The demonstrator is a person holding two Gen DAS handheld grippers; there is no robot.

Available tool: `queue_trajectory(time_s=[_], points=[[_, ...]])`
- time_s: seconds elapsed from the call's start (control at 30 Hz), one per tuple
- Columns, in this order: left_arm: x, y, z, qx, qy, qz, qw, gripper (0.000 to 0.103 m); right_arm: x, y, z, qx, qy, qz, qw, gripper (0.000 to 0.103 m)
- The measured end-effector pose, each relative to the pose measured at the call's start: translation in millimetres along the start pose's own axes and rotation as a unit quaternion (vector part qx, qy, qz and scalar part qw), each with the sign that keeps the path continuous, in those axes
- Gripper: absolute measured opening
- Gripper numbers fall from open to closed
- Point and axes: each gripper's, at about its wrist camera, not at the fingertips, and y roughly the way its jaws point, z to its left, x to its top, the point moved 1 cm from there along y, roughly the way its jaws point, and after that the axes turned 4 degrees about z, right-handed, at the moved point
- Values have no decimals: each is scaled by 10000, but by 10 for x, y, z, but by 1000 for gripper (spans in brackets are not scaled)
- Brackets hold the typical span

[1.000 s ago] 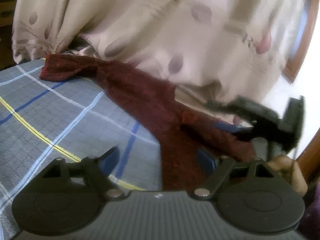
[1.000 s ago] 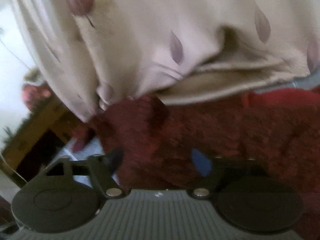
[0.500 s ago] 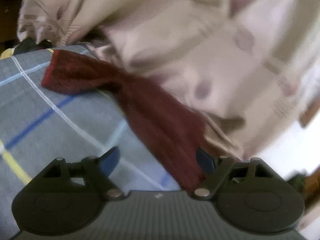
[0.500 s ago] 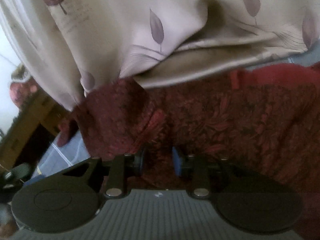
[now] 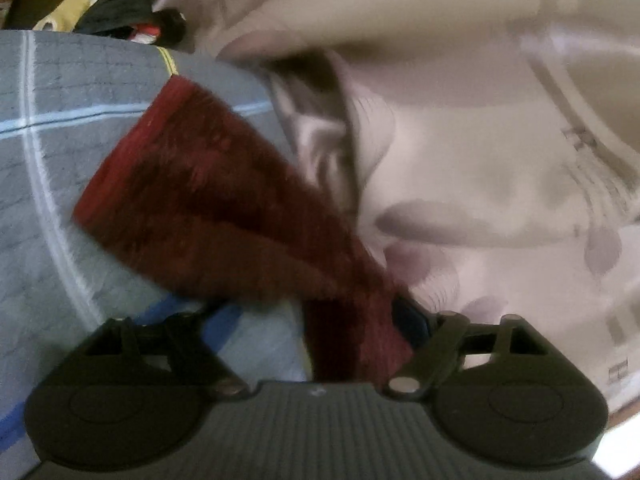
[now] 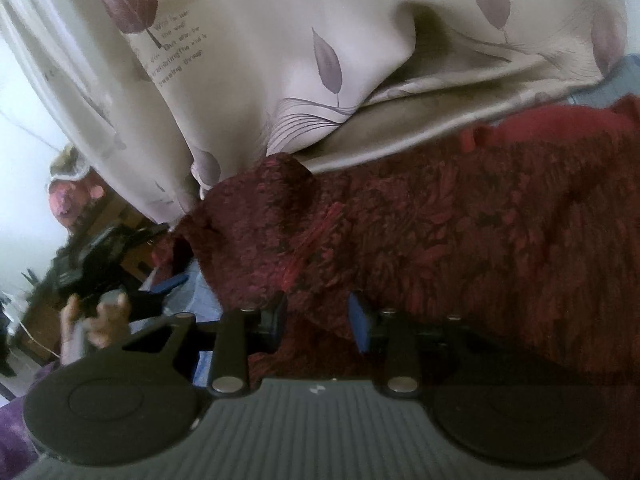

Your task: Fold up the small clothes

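**A lived-in room of a home, seen from my two grippers**

I work over a soft surface covered by a grey-blue plaid sheet (image 5: 80, 152) with white, blue and yellow lines, as on a bed. Behind it hangs a cream curtain (image 6: 280, 60) printed with mauve leaves and lines of small text, daylight glowing pale at its edge. Loose clothes (image 5: 104, 12), yellow and black, lie heaped beyond the sheet's far edge. A dark red garment (image 6: 460, 232) is spread on the sheet. Brown wooden furniture (image 6: 36, 320) stands low at my right view's left edge. All of it is domestic.
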Motion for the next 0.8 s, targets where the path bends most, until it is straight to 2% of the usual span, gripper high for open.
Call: queue_trajectory(time_s=[0.03, 0.07, 0.1, 0.13, 0.2, 0.27, 0.4, 0.47, 0.57, 0.67, 0.8], points=[[28, 24, -13, 46, -9, -68, 10000, 80, -18, -25, -3, 39, 38, 2, 10000, 38], [51, 38, -26, 172, 21, -168, 9997, 59, -43, -56, -4, 65, 64, -6, 10000, 38], [80, 66, -36, 347, 108, -194, 9992, 21, -56, -84, -1, 91, 88, -19, 9999, 40], [106, 104, -24, 388, 134, -90, 9991, 8, -72, -119, 0, 114, 114, -24, 9999, 43], [104, 65, -44, 409, 326, -168, 9985, 7, -98, -214, 3, 129, 158, -56, 9998, 46], [56, -47, -258, 447, 866, -323, 9947, 7, -121, -370, -15, 187, 208, -169, 9995, 46], [-211, -406, -954, 1, 1802, -532, 9822, 7, -120, -784, -117, 162, 318, -533, 9979, 49], [-407, -567, -1370, -247, 2158, -475, 9750, 7, -140, -1032, -214, 143, 467, -775, 9958, 50], [-839, -733, -2032, -601, 2791, -325, 9578, 7, -159, -1349, -361, 24, 622, -1062, 9924, 50], [-1376, -685, -2564, -885, 3258, 135, 9412, 7, -154, -1630, -535, -18, 853, -1349, 9872, 50], [-2266, -453, -3052, -1115, 4009, 711, 9065, 7, -153, -1939, -798, 43, 1225, -1726, 9773, 50]])
